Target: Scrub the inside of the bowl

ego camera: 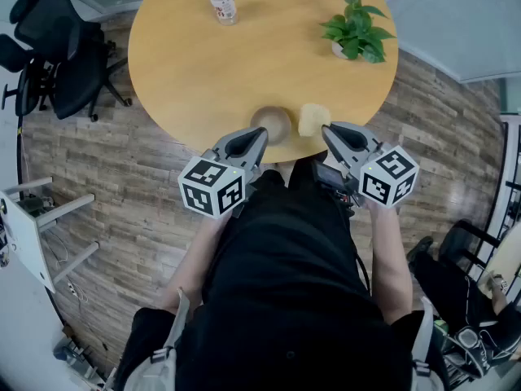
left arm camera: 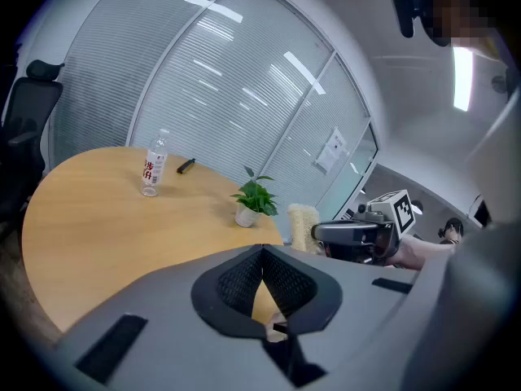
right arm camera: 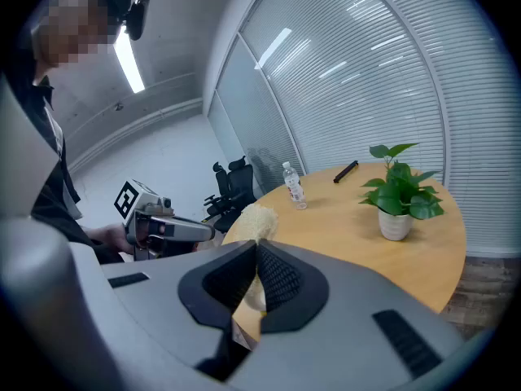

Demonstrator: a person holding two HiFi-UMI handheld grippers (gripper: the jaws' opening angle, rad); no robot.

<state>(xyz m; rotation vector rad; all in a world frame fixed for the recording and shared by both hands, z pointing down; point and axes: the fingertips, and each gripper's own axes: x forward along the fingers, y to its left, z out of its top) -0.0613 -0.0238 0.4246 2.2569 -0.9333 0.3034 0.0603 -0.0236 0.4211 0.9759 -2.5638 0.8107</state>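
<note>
A round wooden tabletop is filling an office corner walled with glass and blinds. A water bottle and a potted plant are standing well back on it. The bowl is sitting at the near edge, apparently mouth up, with a pale scrubbing pad lying just beside it on the right, both seemingly placed for easy reach.

The left gripper is hovering at the bowl's near side, its jaws pressed together with nothing between them. The right gripper is pointing at the pad, its jaws also meeting at the tips and holding nothing. This pairing seems suited to one gripper steadying the bowl while the other works the pad. It fits equally a pad about to be lifted or one set down.

The bowl's inside is showing too small to judge, its near rim is hiding behind the left gripper, and neither gripper view is showing the bowl.
</note>
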